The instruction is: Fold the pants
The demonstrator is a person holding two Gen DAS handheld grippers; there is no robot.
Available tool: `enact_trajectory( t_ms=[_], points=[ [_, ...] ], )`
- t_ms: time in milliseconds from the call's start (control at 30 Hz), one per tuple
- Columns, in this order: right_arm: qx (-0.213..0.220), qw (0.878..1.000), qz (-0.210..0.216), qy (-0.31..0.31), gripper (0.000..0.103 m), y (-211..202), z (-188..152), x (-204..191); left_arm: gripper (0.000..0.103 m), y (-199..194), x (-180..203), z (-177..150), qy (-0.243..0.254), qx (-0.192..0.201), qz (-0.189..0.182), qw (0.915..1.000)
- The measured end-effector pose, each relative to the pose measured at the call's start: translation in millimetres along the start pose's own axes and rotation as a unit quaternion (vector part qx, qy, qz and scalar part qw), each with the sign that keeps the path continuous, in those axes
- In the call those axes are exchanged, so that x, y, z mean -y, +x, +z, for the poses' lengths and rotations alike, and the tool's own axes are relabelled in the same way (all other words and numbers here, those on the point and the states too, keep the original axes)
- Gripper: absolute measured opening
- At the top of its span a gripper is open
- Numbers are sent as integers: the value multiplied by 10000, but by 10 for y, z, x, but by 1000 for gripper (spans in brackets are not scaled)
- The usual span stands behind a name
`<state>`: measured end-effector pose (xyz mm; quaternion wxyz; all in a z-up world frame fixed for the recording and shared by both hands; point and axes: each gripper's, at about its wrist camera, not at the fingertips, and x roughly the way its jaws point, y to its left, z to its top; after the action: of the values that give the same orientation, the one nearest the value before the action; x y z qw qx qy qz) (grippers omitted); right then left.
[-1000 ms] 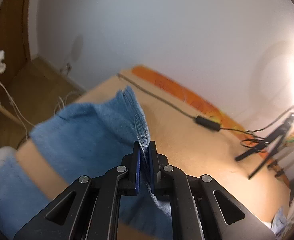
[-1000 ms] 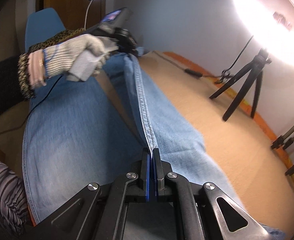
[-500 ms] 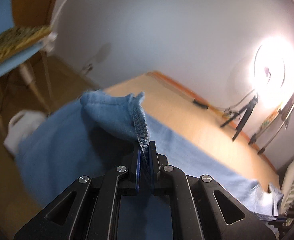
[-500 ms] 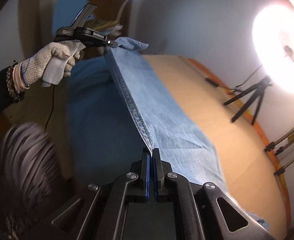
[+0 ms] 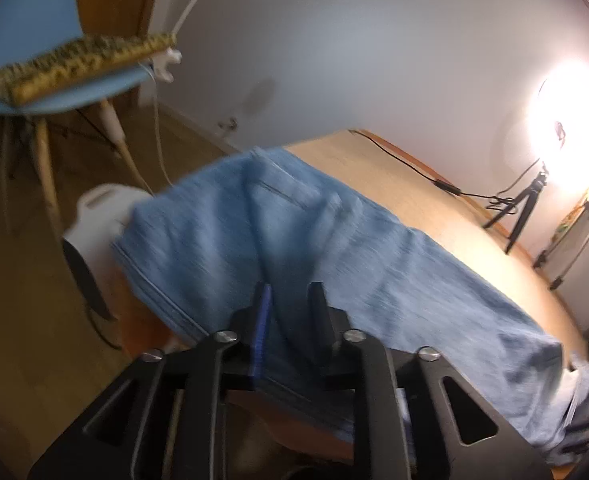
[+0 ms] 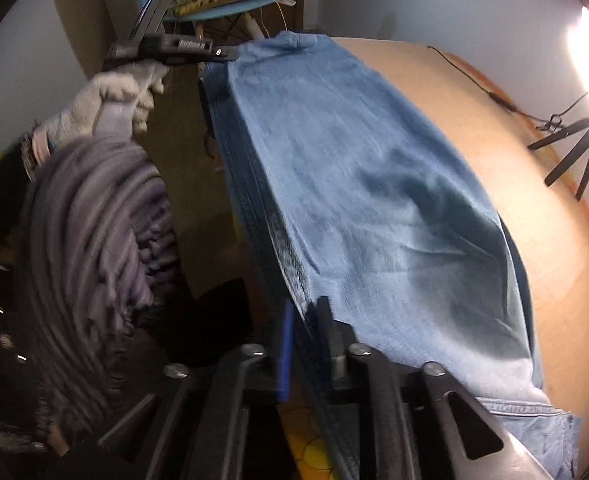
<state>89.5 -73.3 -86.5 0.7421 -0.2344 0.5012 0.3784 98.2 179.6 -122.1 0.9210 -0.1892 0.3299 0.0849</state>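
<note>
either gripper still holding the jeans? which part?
No firm hold now. Both grippers' jaws have just been opening: the left gripper and the right gripper each stand slightly apart around the folded long edge of the jeans, pads no longer pinching it.

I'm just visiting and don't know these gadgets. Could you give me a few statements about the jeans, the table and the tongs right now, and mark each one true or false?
1. The jeans lie stretched along a tan table. True.
2. The right tongs are clamped tight with no gap. False: the jaws stand apart, having just been opening, with the denim edge loose between them.
3. A gloved hand holds the left tongs. True.
4. The jeans are black. False: they are light blue.
5. A blue chair stands beyond the end of the table. True.
6. The room is lit only by daylight. False: a bright ring light glows beside the table.
</note>
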Motion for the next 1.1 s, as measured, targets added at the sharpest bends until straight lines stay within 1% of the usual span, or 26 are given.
enact_trajectory(
  t_ms=[33,67,100,133,200,300,433,467,533,600,700,767,800,833,867,900,933,1033,1100],
  points=[
    [81,9999,106,77,29,-45,40,32,35,-19,-1,25,53,56,11,10000],
    [169,9996,181,143,32,-96,83,40,40,-25,12,63,112,68,-28,9999],
    [270,9992,218,183,33,-144,152,93,48,-28,1,83,164,41,-70,9998],
    [380,9988,224,211,33,-187,242,152,49,-15,29,114,263,9,-131,9996],
    [546,9979,207,283,33,-219,434,274,50,3,105,137,553,32,-106,9984],
    [799,9961,88,352,33,-199,775,424,57,118,289,148,1093,-94,-142,9939],
    [1012,9943,64,331,33,-58,1264,517,58,310,493,125,1710,-288,-101,9848],
    [1048,9940,30,320,33,-41,1337,494,58,365,526,115,1850,-333,-51,9822],
    [1106,9934,20,291,33,107,1613,532,58,465,564,99,2034,-388,90,9783],
    [1134,9931,57,302,33,212,1818,577,58,553,572,91,2125,-482,108,9759],
    [1147,9928,113,314,36,363,2047,593,58,653,540,75,2202,-562,269,9735],
    [1116,9931,138,321,36,498,2257,629,58,672,475,74,2125,-548,276,9752],
    [1092,9934,131,323,37,585,2376,658,57,674,442,80,2077,-516,272,9765],
    [1060,9937,151,321,38,645,2450,680,45,669,394,87,1997,-469,257,9784],
    [1034,9940,158,325,38,684,2482,715,37,657,344,96,1886,-441,222,9808],
    [1023,9940,155,351,38,768,2564,741,24,652,282,118,1756,-424,156,9834],
    [1004,9940,182,393,39,859,2655,779,14,648,218,142,1633,-386,104,9858],
    [907,9944,275,475,39,1144,2891,858,11,552,0,185,1124,-196,-29,9935],
    [822,9949,354,468,40,1336,3044,856,11,501,-141,193,763,-118,-77,9970]
  ],
)
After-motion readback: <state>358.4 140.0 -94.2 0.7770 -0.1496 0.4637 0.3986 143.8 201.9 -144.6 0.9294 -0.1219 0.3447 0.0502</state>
